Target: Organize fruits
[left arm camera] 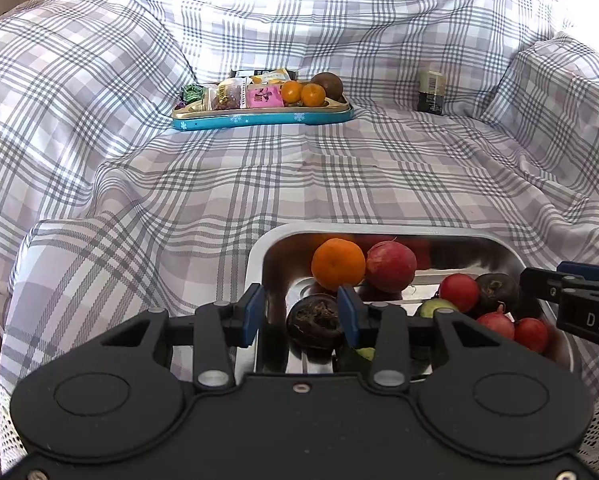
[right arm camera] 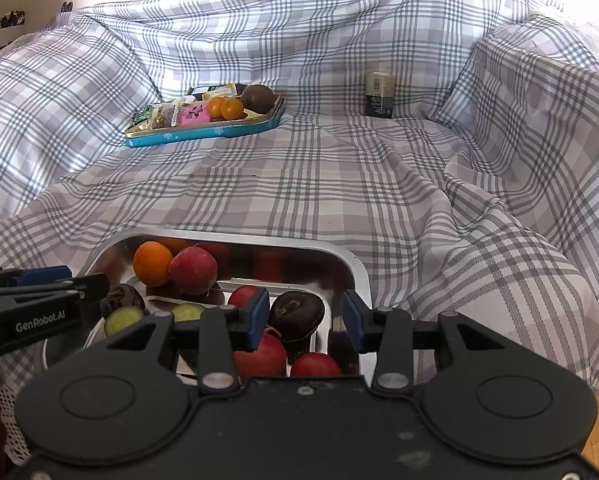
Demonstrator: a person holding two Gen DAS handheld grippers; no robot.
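Both claws hover spread over the steel tray (left arm camera: 255,264), nothing pinched: left claw (left arm camera: 301,312) at its left end by a dark fruit (left arm camera: 313,320), right claw (right arm camera: 305,316) at its right end. An orange (left arm camera: 337,264) & red fruit (left arm camera: 391,266) lie at the tray's far wall. Beyond the tray, on the plaid cloth (left arm camera: 299,184), sits a blue tin (left arm camera: 259,118) w/ more fruit & snacks.

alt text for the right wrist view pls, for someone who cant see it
The open right claw hangs over a metal tray of fruit, a dark round fruit between its blue pads. The left claw enters from the left. Farther back on the plaid cloth sits a blue tin tray of snacks and fruit.
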